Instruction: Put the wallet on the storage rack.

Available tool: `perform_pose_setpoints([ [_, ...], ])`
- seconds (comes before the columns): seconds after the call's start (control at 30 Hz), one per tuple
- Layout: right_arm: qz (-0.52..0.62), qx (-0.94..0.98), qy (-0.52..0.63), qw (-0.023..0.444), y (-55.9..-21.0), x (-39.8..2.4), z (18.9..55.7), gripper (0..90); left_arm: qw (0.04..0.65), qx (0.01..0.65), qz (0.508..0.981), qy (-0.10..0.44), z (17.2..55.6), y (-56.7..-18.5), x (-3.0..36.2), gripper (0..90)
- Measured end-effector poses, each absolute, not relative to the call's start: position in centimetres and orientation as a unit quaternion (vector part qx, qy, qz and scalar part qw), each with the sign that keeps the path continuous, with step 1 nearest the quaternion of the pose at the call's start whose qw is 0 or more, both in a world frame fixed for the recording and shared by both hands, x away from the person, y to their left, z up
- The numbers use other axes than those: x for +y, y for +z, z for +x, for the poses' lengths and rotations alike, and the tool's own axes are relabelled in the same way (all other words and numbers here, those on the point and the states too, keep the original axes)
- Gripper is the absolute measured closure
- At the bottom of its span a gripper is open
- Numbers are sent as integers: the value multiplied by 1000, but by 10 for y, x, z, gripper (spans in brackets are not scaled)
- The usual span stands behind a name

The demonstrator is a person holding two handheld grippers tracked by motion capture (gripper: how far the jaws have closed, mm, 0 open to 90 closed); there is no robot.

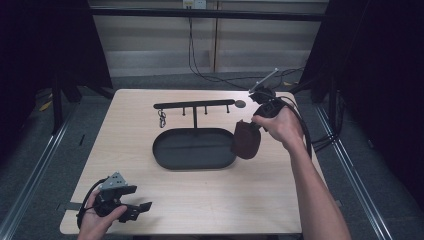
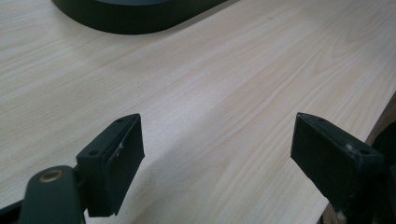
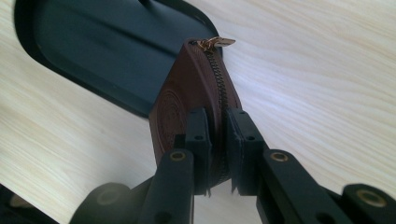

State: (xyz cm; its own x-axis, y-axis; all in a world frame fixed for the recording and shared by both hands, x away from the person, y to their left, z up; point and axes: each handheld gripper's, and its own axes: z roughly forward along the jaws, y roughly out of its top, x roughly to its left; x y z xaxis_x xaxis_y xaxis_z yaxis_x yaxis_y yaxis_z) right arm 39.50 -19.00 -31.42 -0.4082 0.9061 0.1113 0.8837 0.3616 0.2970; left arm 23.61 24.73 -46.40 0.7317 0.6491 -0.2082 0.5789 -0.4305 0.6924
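Observation:
A dark brown zipped pouch (image 1: 246, 140) hangs over the right end of the black oval tray (image 1: 165, 150), with my right gripper (image 1: 255, 122) shut on its upper edge. In the right gripper view the two pads (image 3: 198, 140) pinch the pouch (image 3: 187, 100) along its zipper, and the brass zipper pull (image 3: 215, 42) points away over the tray (image 3: 84, 51). My left gripper (image 1: 137, 209) rests at the table's front left corner. Its jaws stand wide apart over bare wood, and the left gripper (image 2: 217, 154) holds nothing.
A black rack with a crossbar (image 1: 194, 104) and short pegs rises from the tray's far side, with a small key ring (image 1: 162, 118) hanging at its left. The light wood table (image 1: 200, 200) has free room in front of the tray. The tray's rim (image 2: 135, 21) lies ahead of the left gripper.

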Motion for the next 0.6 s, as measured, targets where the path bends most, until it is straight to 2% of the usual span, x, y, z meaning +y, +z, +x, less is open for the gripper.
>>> perform_pose_setpoints([
  [0.5, 541, 810, 225, 0, -328, -179, 406, 801, 394, 365, 842, 48, 236, -463, 249, 172],
  [0.6, 540, 806, 245, -10, -333, -176, 409, 826, 395, 367, 841, 48, 236, -464, 249, 172],
])
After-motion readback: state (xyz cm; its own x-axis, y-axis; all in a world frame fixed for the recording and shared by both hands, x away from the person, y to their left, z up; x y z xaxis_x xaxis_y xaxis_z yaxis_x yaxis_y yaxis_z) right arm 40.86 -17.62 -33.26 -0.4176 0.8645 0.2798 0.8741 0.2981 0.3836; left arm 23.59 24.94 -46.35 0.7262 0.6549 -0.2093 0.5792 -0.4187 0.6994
